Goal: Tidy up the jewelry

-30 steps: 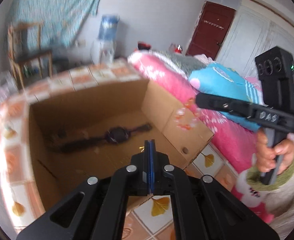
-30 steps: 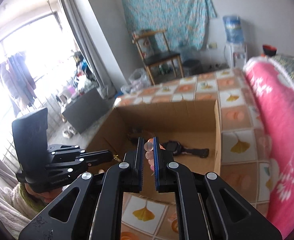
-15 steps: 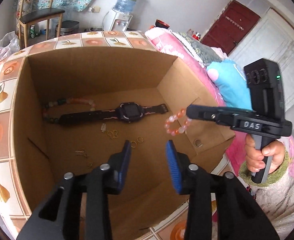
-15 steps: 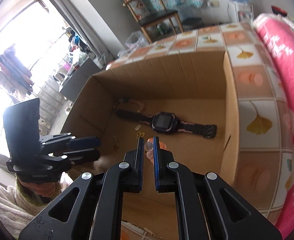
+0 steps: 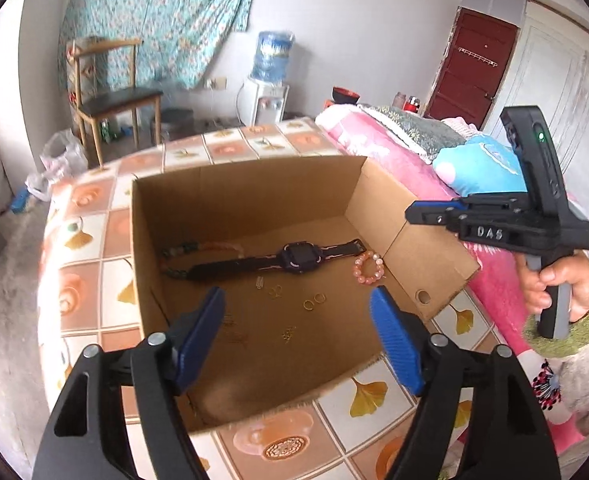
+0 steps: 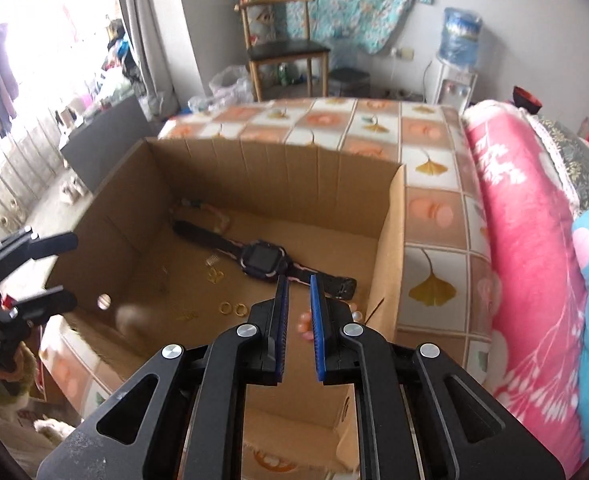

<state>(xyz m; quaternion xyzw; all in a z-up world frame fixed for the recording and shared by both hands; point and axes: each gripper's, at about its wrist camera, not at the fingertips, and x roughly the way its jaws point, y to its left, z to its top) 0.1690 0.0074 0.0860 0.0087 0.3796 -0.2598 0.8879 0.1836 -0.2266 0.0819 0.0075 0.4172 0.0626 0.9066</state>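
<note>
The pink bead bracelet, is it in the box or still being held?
In the box: the pink bead bracelet lies on the cardboard box floor beside the watch, clear of both grippers.

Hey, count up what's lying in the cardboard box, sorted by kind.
Watch: 1
Pink bead bracelet: 1
Long bead strand: 1
Gold rings: 2
Other small gold bits, too blurred to count
Total clearly seen: 5
</note>
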